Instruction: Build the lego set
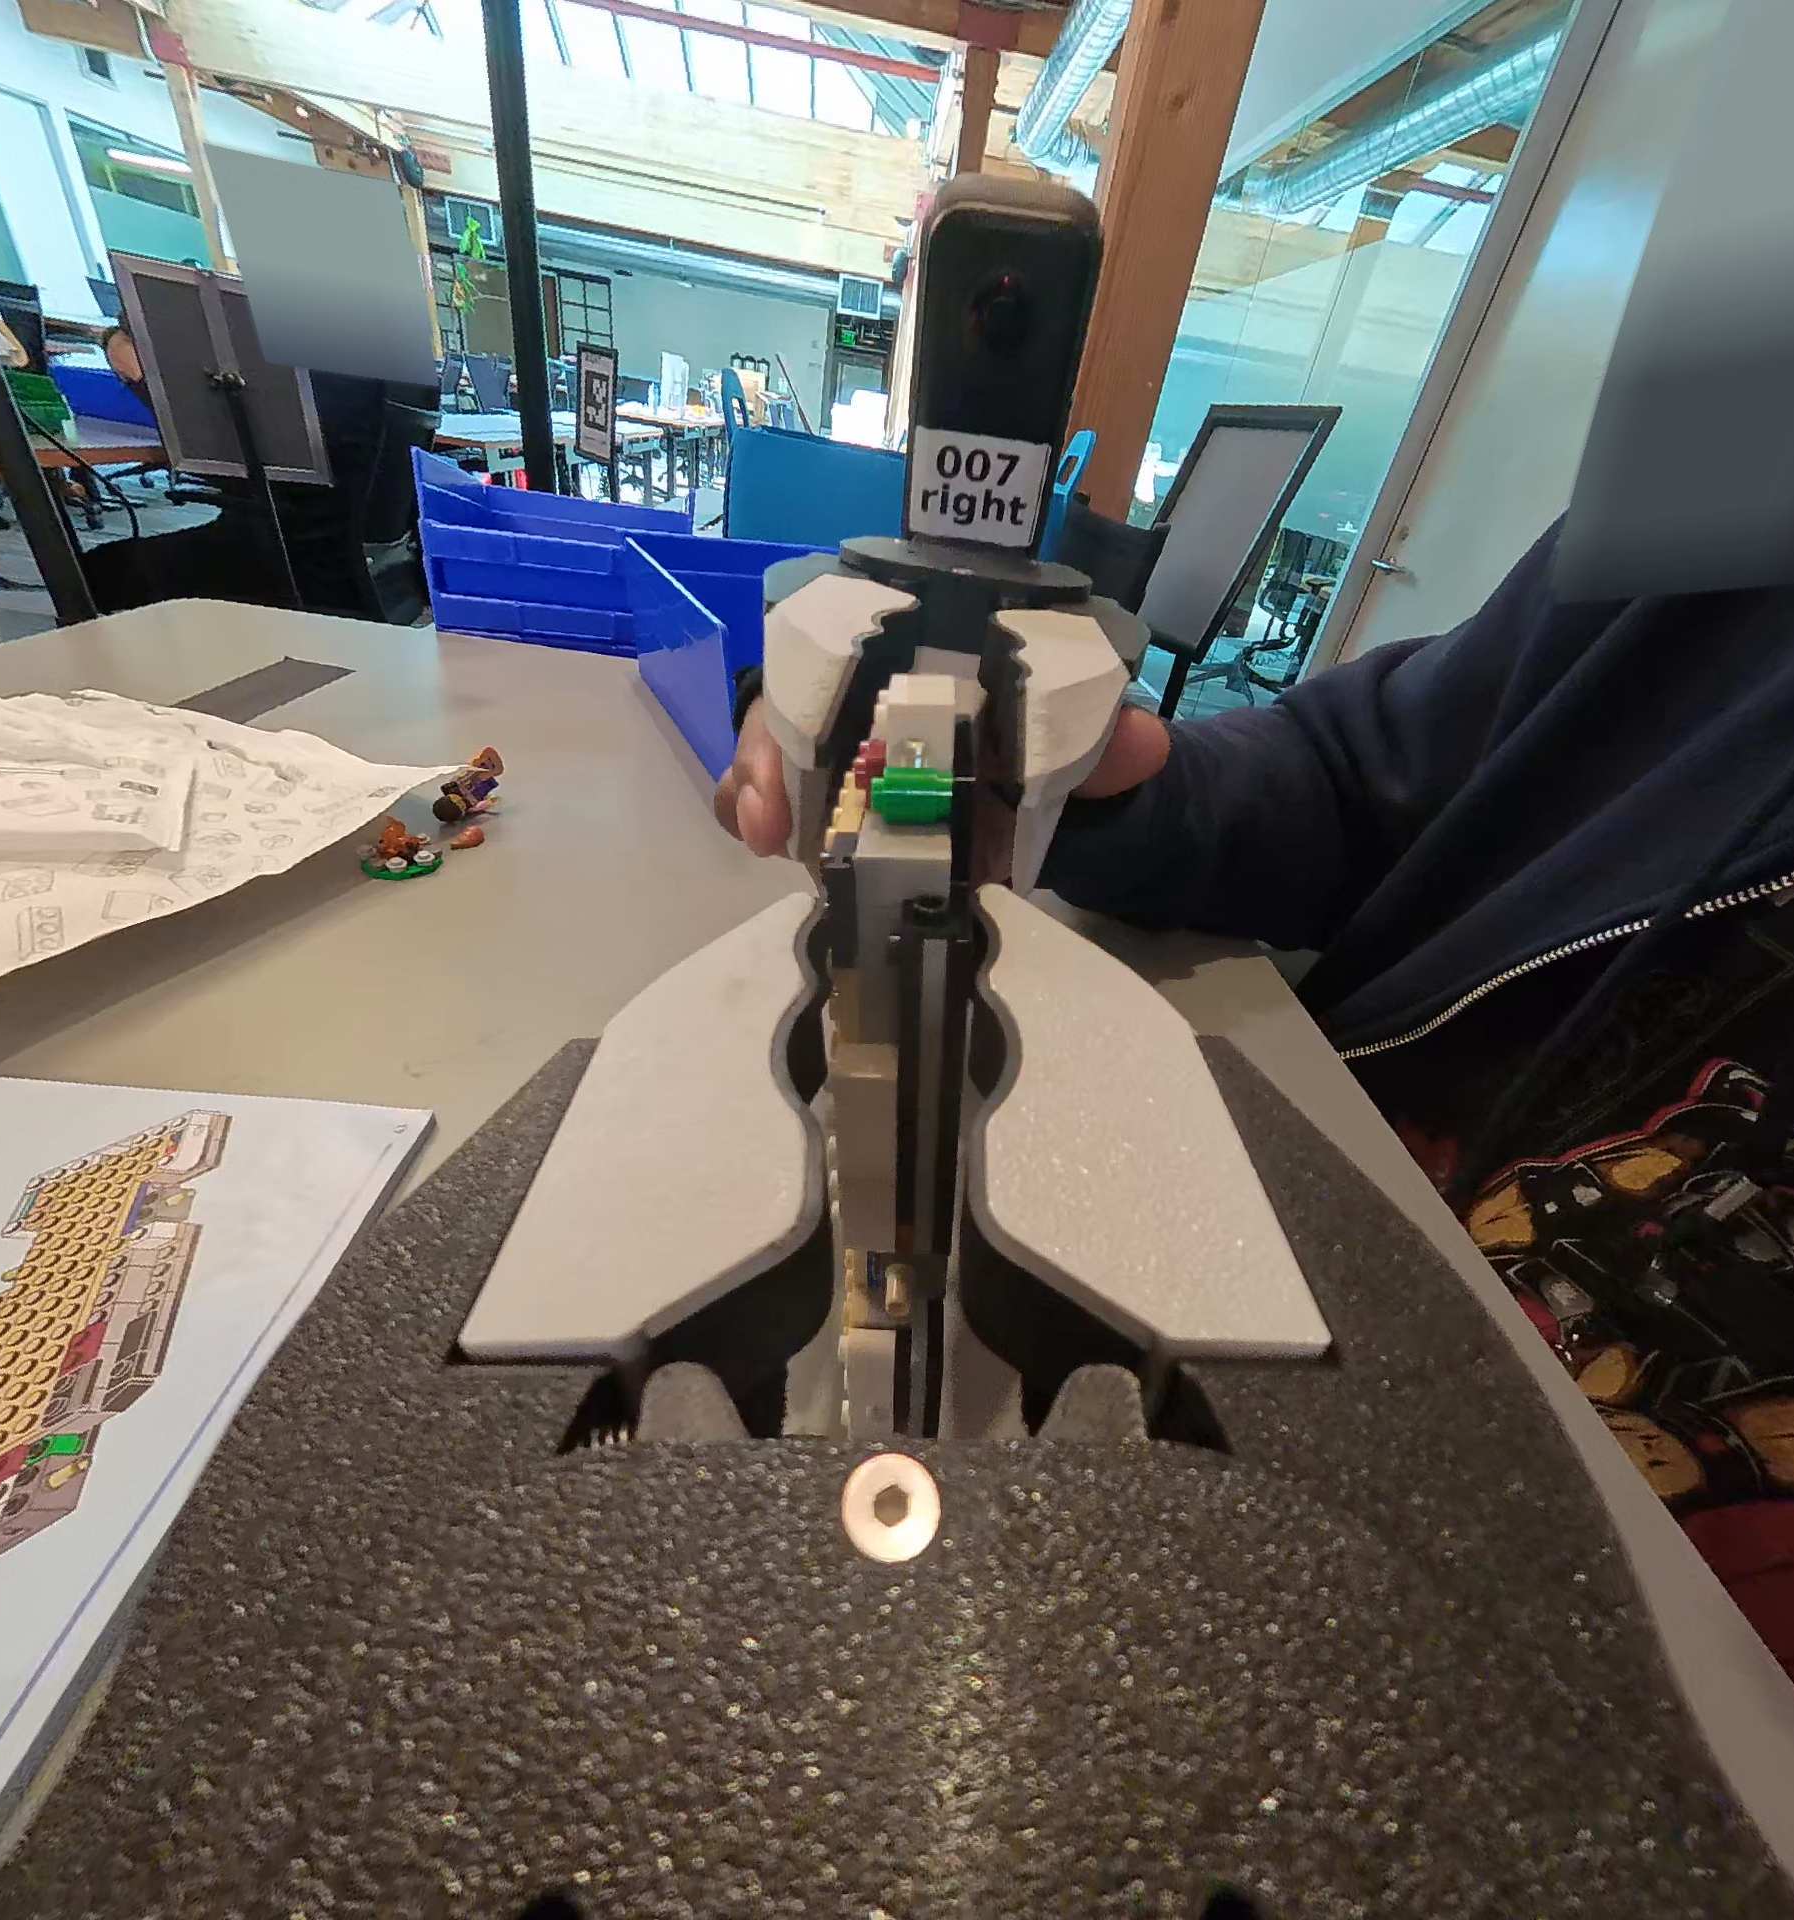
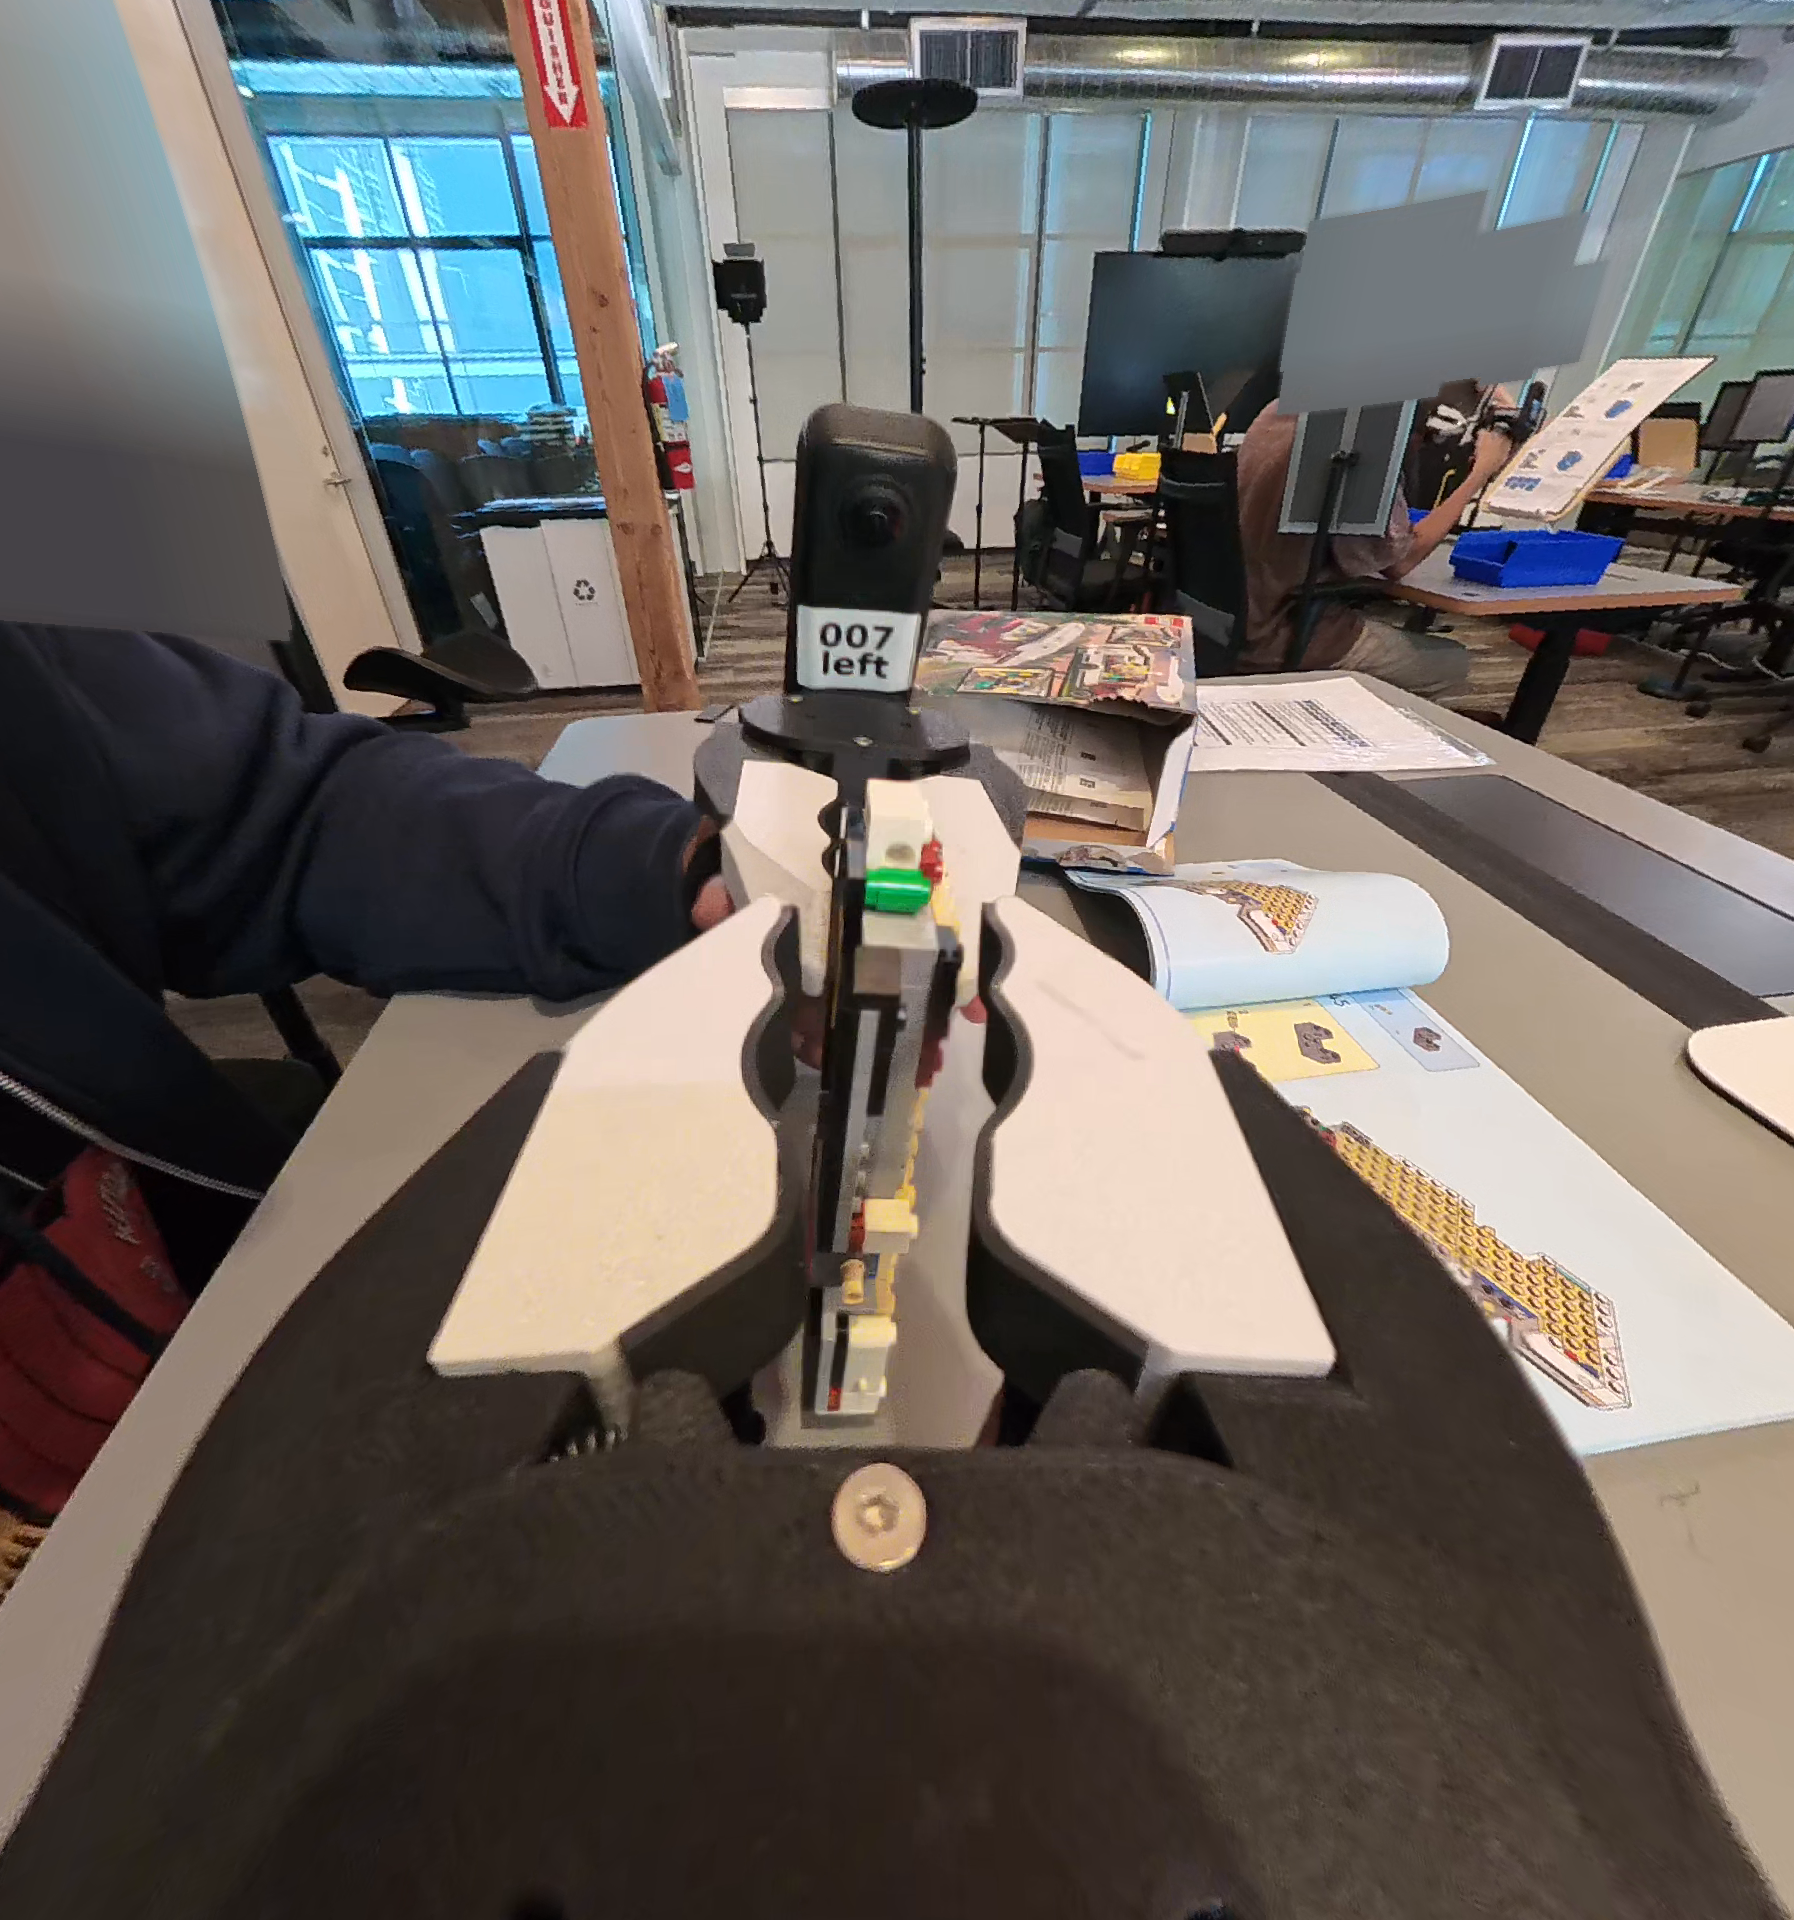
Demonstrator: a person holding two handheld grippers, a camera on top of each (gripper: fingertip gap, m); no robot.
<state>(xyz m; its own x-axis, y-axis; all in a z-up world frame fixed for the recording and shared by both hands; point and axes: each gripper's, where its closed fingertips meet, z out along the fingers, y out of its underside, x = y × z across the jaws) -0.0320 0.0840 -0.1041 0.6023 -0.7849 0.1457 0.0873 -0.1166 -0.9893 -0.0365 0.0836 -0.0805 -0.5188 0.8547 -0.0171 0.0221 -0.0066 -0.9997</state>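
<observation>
Two hand-held tongs face each other above a grey counter (image 1: 519,966), with a long, narrow brick-built assembly of grey, black, tan and white plastic pieces (image 1: 888,1039) spanning the gap between them. The left tongs (image 1: 895,914) are closed on the near end of this assembly: their white fingers (image 1: 695,1122) flank it on both sides, and the dark inner pads lie against its black and tan flanks. The right tongs (image 2: 880,935) stand around the opposite end; in the right wrist view a narrow space shows between each inner pad and the assembly, so this pair reads as open about it rather than clamped.

A green cylindrical brick (image 1: 912,795) and small red studs (image 1: 869,756) project from the assembly near its far end, just below a white block (image 1: 919,701), directly between the fingers of the right tongs as seen from the left.

To the left of the left tongs lie an open instruction booklet with a pale blue page (image 1: 145,1299), crumpled white printed paper (image 1: 93,821), a small toy figure (image 1: 472,784) and a round green plate carrying orange pieces (image 1: 399,850). Beyond them stand blue plastic bins (image 1: 550,566). To the right of the right tongs lies a torn cardboard box (image 2: 1080,686), farther along the counter.

A person's dark sleeve (image 1: 1392,790) reaches to the right tongs.
</observation>
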